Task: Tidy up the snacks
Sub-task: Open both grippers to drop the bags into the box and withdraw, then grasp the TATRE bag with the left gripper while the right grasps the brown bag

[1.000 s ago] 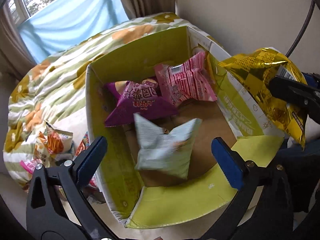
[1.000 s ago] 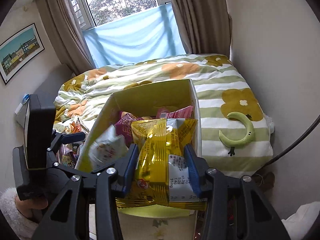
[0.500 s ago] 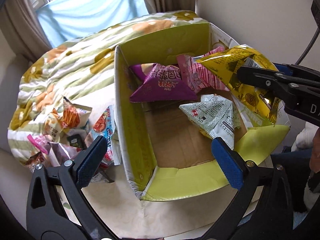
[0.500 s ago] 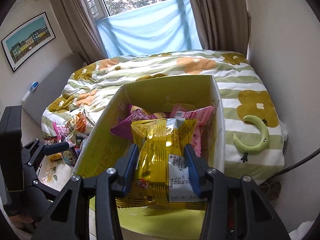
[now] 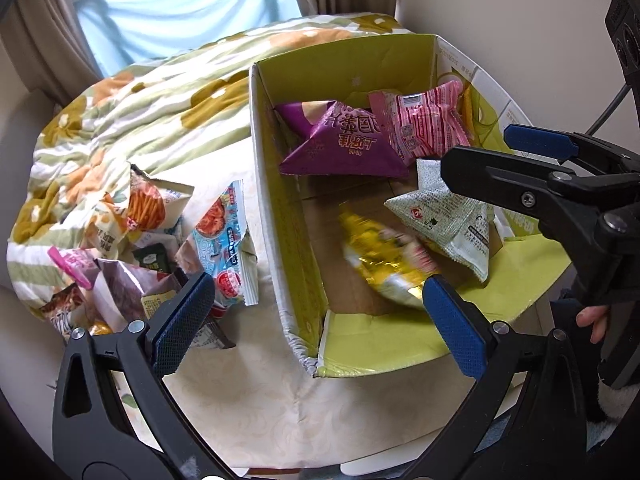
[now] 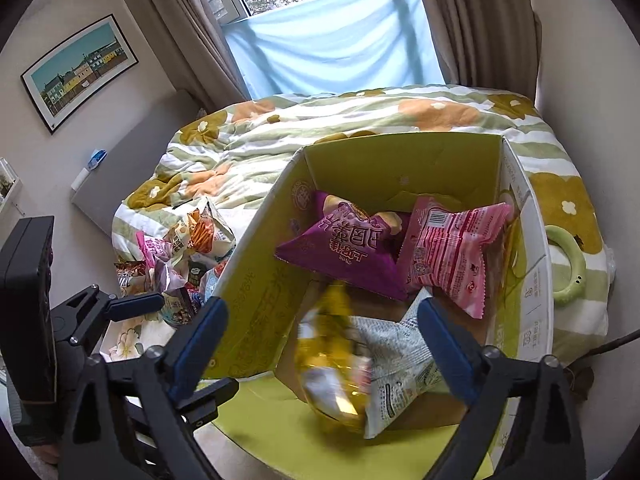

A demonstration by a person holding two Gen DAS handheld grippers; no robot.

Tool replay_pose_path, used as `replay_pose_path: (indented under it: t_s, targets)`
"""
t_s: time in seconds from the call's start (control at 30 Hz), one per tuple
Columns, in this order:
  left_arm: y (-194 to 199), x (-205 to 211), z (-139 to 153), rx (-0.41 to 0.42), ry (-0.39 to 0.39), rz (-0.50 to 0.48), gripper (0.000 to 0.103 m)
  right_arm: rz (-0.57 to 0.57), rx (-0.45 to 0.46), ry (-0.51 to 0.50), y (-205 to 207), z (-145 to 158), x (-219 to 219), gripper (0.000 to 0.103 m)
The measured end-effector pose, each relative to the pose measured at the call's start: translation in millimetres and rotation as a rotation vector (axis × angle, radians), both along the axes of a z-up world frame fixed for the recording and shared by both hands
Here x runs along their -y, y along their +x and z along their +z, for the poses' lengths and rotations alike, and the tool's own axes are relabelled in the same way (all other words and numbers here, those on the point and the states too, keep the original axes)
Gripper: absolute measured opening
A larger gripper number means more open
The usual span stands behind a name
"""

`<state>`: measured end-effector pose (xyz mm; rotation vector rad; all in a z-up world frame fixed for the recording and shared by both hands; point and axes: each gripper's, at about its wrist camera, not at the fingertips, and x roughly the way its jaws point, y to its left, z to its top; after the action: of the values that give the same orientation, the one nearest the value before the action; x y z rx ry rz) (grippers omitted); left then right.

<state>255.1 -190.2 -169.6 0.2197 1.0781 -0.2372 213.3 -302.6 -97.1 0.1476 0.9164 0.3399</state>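
A yellow-green cardboard box [image 5: 280,208] [image 6: 256,288] stands open on the cream cloth. Inside lie a purple bag [image 5: 344,148], a pink bag [image 5: 424,124] and a pale green bag [image 5: 448,216]. A gold snack bag [image 5: 384,264] [image 6: 332,360], blurred, is dropping onto the box floor. My right gripper [image 6: 322,320] [image 5: 480,148] hangs over the box's near right corner. Its jaws are opening and the pads do not touch the gold bag below them. My left gripper [image 5: 318,312] is open and empty above the box's near left wall. A pile of loose snack bags [image 5: 140,240] [image 6: 180,256] lies left of the box.
A bed with a floral duvet [image 6: 360,120] fills the space behind the box, with a green crescent toy [image 6: 568,264] on it at the right. A wall [image 5: 500,20] and a dark cable close the right side. Fingers of a hand [image 5: 592,316] show behind the right gripper.
The right gripper has gone from shut on the gold bag to open, and the bag has fallen into the box. The left gripper has shifted left towards the snack pile.
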Motion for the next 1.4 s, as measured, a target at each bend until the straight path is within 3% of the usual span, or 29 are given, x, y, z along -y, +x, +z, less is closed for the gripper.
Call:
replay_pose_path:
  t_s: [0.43, 0.77, 1.1, 1.4]
  targets:
    - [-16.1, -1.6, 17.8, 0.04, 0.004, -0.027, 0.103, -0.089, 0.03, -0.056, -26.4, 14.3, 15.8, 0.099]
    - [-44.3, -27.9, 72.8, 0.161, -0.02, 0.053, 0.103, -0.138, 0.087, -0.112, -52.5, 59.3, 12.9, 0.099]
    - [-82.3, -100.9, 90.2, 0.217, -0.067, 0.175, 0.103, -0.137, 0.132, -0.097, -82.6, 78.1, -8.2, 0.099]
    - [-94.3, -214.9, 80.7, 0.228, -0.068, 0.236, 0.103, -0.138, 0.151, -0.113, -86.5, 68.5, -100.1, 0.099]
